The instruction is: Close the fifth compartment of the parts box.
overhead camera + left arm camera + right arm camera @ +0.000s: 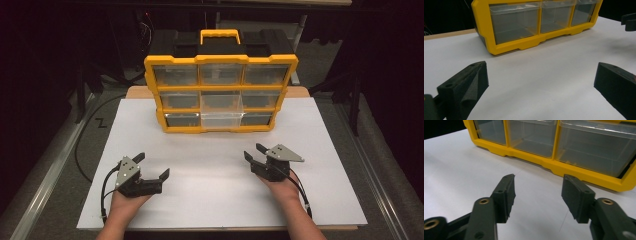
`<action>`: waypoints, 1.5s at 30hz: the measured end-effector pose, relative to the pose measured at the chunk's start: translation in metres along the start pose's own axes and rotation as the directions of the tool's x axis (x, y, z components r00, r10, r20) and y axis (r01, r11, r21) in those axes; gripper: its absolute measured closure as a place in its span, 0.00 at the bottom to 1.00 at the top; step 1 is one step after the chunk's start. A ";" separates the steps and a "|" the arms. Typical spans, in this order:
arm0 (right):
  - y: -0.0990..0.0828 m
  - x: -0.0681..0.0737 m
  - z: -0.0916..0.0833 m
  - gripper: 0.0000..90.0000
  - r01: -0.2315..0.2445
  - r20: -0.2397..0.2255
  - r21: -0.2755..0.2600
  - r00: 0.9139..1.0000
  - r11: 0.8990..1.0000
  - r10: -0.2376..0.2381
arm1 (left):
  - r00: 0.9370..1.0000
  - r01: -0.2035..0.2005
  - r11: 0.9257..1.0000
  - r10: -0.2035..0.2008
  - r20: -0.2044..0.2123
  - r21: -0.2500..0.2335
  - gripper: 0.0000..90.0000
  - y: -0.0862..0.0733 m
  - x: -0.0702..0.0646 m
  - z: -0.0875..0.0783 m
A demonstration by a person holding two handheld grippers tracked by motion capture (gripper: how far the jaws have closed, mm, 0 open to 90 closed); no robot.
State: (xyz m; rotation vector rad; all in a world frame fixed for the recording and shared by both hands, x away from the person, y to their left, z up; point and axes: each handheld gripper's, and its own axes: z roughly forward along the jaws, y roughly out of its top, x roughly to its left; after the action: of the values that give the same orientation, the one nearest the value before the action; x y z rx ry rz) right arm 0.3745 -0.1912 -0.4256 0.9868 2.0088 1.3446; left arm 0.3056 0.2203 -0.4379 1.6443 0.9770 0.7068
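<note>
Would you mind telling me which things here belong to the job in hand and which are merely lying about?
Part of the job:
- yellow drawer organizer, nearest to both grippers
- its bottom-middle clear drawer, standing slightly out
- left gripper, open, nothing between the jaws
- right gripper, open, nothing between the jaws

Just there:
- white board under everything
- black cable on the floor at left

organizer cabinet (221,93): 1, far centre | clear drawers (221,118): 9, three rows of three | carry handle (220,35): 1 | grippers: 2, left gripper (152,167), right gripper (254,151) | worktop (210,195): 1
</note>
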 end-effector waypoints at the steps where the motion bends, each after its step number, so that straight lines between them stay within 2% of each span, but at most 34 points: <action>1: 0.000 0.000 0.000 0.57 0.000 0.000 0.000 1.000 1.000 0.000 | 1.000 0.000 1.000 0.000 0.000 0.000 0.00 0.000 0.000 0.000; 7: 0.000 0.001 0.001 0.71 0.004 -0.030 -0.008 1.000 1.000 -0.004 | 1.000 -0.002 1.000 0.002 0.004 -0.002 0.00 0.000 -0.001 0.000; 9: 0.000 0.002 0.000 0.77 0.009 -0.028 -0.015 1.000 1.000 -0.010 | 1.000 -0.002 1.000 0.002 0.005 -0.001 0.00 0.000 -0.001 0.000; 10: 0.001 0.002 -0.001 0.83 0.008 -0.034 -0.024 0.999 1.000 -0.009 | 1.000 -0.001 1.000 0.001 0.005 -0.002 0.00 0.000 -0.001 0.000; 11: 0.001 0.002 -0.001 0.83 0.008 -0.034 -0.024 0.999 1.000 -0.009 | 1.000 -0.002 1.000 0.002 0.005 -0.001 0.00 0.000 -0.001 0.000; 16: 0.002 0.003 -0.003 1.00 0.019 -0.029 -0.034 0.999 0.999 -0.020 | 1.000 -0.005 1.000 0.005 0.005 -0.001 0.00 0.000 -0.001 0.000; 29: 0.004 0.011 0.000 1.00 0.046 -0.023 -0.026 0.999 0.999 -0.047 | 1.000 -0.021 1.000 0.021 -0.002 0.002 0.00 0.000 -0.001 0.001; 35: 0.006 0.016 0.005 1.00 0.044 -0.026 -0.020 0.999 0.999 -0.045 | 0.999 -0.033 0.999 0.033 0.004 0.004 0.00 0.000 -0.002 0.001; 38: 0.009 0.021 0.008 1.00 0.065 -0.033 -0.017 0.997 0.998 -0.066 | 0.999 -0.042 0.999 0.042 0.008 0.002 0.00 0.000 -0.003 0.002; 45: 0.015 0.030 0.017 1.00 0.073 -0.050 -0.018 0.996 0.997 -0.074 | 0.999 -0.043 0.999 0.043 0.007 0.002 0.00 0.000 -0.003 0.002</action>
State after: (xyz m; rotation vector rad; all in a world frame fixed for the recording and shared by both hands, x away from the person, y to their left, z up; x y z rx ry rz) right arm 0.3732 -0.1545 -0.4187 0.8706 2.0483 1.3569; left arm 0.3060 0.2165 -0.4387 1.6727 0.9400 0.7285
